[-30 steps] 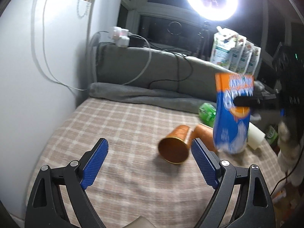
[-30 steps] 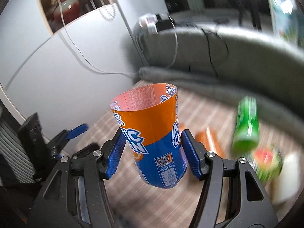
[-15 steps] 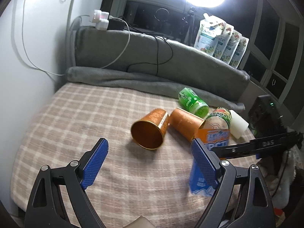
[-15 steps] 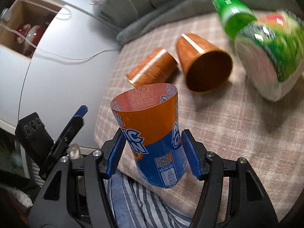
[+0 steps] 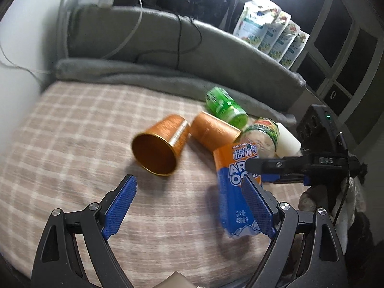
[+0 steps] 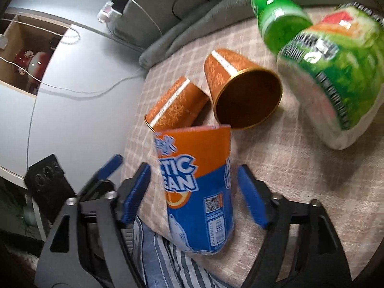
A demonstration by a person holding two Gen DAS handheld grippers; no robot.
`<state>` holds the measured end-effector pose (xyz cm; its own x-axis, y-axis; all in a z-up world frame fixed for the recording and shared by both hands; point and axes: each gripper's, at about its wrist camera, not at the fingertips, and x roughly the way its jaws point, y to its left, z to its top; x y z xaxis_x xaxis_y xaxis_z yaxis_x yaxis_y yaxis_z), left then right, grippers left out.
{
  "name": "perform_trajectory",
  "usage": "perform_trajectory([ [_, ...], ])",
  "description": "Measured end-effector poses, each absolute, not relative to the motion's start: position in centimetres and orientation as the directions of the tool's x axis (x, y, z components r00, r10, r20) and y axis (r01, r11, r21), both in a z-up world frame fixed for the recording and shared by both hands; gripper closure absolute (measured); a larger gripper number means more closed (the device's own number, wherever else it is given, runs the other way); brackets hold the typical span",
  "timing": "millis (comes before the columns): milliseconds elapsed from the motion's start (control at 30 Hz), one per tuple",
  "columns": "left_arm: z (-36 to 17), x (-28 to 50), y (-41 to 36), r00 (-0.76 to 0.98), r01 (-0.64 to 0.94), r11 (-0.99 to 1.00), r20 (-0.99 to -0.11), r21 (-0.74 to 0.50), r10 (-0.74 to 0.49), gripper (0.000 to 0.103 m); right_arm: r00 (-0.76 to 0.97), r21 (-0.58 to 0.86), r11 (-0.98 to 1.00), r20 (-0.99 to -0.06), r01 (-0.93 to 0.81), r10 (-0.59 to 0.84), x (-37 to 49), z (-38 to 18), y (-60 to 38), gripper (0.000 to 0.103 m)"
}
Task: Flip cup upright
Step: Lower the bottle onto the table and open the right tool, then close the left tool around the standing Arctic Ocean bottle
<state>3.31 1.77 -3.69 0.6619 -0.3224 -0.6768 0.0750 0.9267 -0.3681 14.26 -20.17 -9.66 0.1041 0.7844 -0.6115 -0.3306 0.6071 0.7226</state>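
Note:
An orange-and-blue cup (image 6: 199, 189) stands upright on the checked cloth near its front edge, open end up; it also shows in the left wrist view (image 5: 236, 192). My right gripper (image 6: 196, 199) is open, its blue pads a little apart from the cup on both sides. My left gripper (image 5: 192, 206) is open and empty, hovering over the cloth just left of that cup. Two copper cups lie on their sides: one (image 5: 159, 147) with its mouth toward my left gripper, the other (image 5: 213, 133) beside it.
A green can (image 5: 224, 106) and a green-labelled bottle (image 6: 336, 67) lie on the checked cloth (image 5: 67, 129) behind the cups. A grey cushion (image 5: 144, 40) backs the surface, with pouches (image 5: 268, 31) on the ledge. A white wall (image 6: 79, 67) stands at the left.
The right gripper lowered the orange-and-blue cup to the cloth and opened its jaws off it. The left gripper drew closer to the cups and stayed open.

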Motion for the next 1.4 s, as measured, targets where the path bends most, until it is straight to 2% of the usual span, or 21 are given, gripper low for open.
perform_trajectory([
  [67, -4.0, 3.7, 1.5, 0.641, 0.079, 0.915, -0.683, -0.395, -0.350, 0.014, 0.130, 0.718, 0.605, -0.602, -0.343, 0.788, 14.0, -8.9, -20.8, 0.015],
  [367, -4.8, 5.2, -1.5, 0.533, 0.146, 0.864, -0.697, -0.482, -0.479, 0.014, 0.247, 0.712, 0.611, -0.560, -0.345, 0.791, 12.4, -6.9, -25.1, 0.015],
  [533, -5.8, 6.9, -2.3, 0.466, 0.125, 0.824, -0.701, -0.553, -0.541, 0.014, 0.295, 0.712, 0.620, -0.547, -0.328, 0.784, 11.5, -6.5, -27.0, 0.015],
  [700, -6.5, 7.9, -2.5, 0.438, 0.100, 0.797, -0.693, -0.596, -0.573, 0.015, 0.322, 0.712, 0.629, -0.543, -0.312, 0.775, 10.8, -6.9, -28.9, 0.015],
  [1067, -7.2, 8.9, -3.1, 0.409, 0.084, 0.786, -0.698, -0.613, -0.588, 0.015, 0.337, 0.722, 0.633, -0.544, -0.279, 0.768, 10.8, -8.0, -30.6, 0.015],
  [1267, -7.3, 9.1, -3.2, 0.400, 0.086, 0.786, -0.701, -0.612, -0.590, 0.022, 0.340, 0.723, 0.638, -0.549, -0.266, 0.764, 11.0, -8.4, -30.8, 0.015],
  [1333, -7.2, 9.1, -3.3, 0.397, 0.087, 0.785, -0.702, -0.613, -0.592, 0.029, 0.341, 0.722, 0.639, -0.550, -0.265, 0.763, 11.0, -8.4, -30.8, 0.015],
  [1400, -7.2, 9.2, -3.4, 0.399, 0.089, 0.786, -0.701, -0.612, -0.591, 0.031, 0.342, 0.720, 0.642, -0.552, -0.263, 0.760, 11.0, -8.5, -30.8, 0.015],
])
